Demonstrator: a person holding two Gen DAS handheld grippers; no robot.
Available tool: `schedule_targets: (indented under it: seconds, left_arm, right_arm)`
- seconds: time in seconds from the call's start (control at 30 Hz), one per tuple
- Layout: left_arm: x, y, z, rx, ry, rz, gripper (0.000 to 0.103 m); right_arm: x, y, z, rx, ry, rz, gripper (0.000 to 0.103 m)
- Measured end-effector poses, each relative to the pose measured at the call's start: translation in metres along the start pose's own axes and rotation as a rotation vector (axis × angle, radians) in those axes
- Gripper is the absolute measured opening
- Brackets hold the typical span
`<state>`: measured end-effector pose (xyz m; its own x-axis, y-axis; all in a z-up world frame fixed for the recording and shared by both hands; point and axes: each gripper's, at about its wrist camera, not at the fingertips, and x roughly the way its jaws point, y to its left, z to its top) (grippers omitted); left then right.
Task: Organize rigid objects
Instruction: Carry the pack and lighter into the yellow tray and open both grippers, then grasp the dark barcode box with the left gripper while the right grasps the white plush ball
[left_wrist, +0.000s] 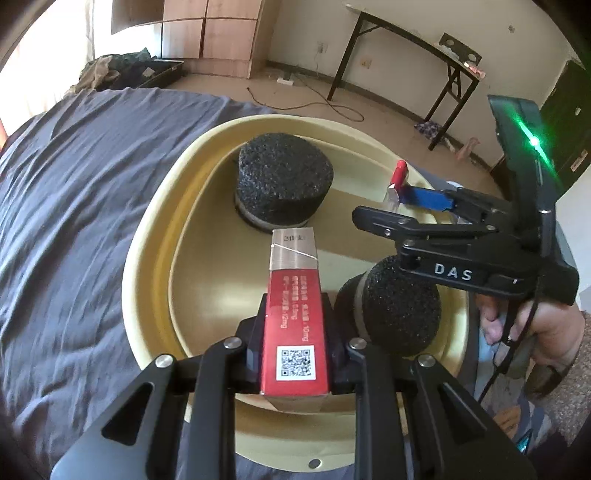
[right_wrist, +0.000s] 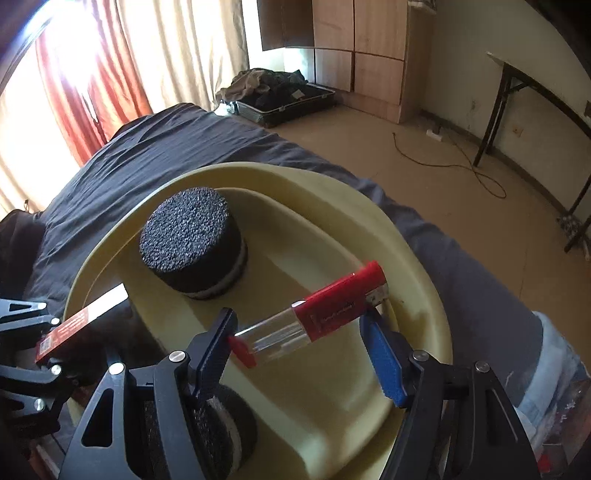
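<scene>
Currently we hold red box (left_wrist: 294, 325) clamped in left claw (left_wrist: 294, 332) above yellow tray (right_wrist: 258, 177) on bed (left_wrist: 74, 184). Right claw (right_wrist: 299, 343) grips lighter (right_wrist: 314, 317) endwise over tray's right edge. Two foam pucks (right_wrist: 190, 240) already inside; both held items await placement.

Prob home bedroom: bed (left_wrist: 92, 177), curtains (right_wrist: 110, 66), wardrobe (right_wrist: 362, 44)

Tray (left_wrist: 147, 258): laid on the bed (left_wrist: 74, 184).
Far foam puck (left_wrist: 284, 181): stood in the tray, toward its far end.
Near foam puck (left_wrist: 391, 310): lain in the tray, near edge, right of the box (left_wrist: 293, 317).
Lighter (right_wrist: 332, 310): held across the right claw (right_wrist: 306, 354), above the tray.
Suitcase (right_wrist: 284, 99): set on the floor beyond the bed.
</scene>
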<state>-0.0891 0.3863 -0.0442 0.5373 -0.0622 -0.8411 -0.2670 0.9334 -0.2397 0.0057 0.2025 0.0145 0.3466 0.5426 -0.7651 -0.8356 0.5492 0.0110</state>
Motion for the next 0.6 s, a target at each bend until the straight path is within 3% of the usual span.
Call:
schedule_targets:
  seconds: [0.03,0.1,0.13,0.17,0.23,0.3,0.33,0.47,0.6]
  left_arm:
    - [0.000,0.001,-0.002,-0.002,-0.009,-0.003,0.024]
    - [-0.001,0.001,-0.004,-0.003,-0.016,-0.010,0.041]
    - [0.000,0.001,-0.005,-0.008,-0.014,-0.007,0.066]
    - [0.000,-0.001,-0.006,-0.013,-0.008,-0.007,0.087]
    - [-0.003,0.000,-0.009,-0.031,-0.008,-0.008,0.098]
    - [-0.017,0.002,-0.014,-0.056,-0.060,-0.003,0.102]
    - [-0.030,0.002,-0.016,-0.068,-0.101,-0.008,0.103]
    - [-0.058,-0.015,-0.005,-0.059,-0.146,-0.021,0.103]
    - [-0.067,-0.073,0.019,0.030,-0.154,-0.070,0.103]
  right_arm:
    - [0.000,0.001,-0.001,0.006,0.010,0.014,0.046]
    - [0.016,-0.004,-0.002,0.018,0.048,0.022,0.044]
    - [0.010,-0.002,-0.003,0.006,0.030,0.015,0.045]
    - [0.003,-0.002,-0.006,0.002,0.003,0.015,0.051]
    - [-0.021,-0.009,-0.012,0.051,-0.062,0.037,0.073]
    - [-0.053,-0.021,-0.020,0.123,-0.150,0.056,0.100]
    - [-0.074,-0.030,-0.026,0.162,-0.195,0.052,0.103]
    - [-0.140,-0.085,-0.072,0.302,-0.266,-0.051,0.103]
    - [-0.209,-0.160,-0.148,0.470,-0.282,-0.195,0.103]
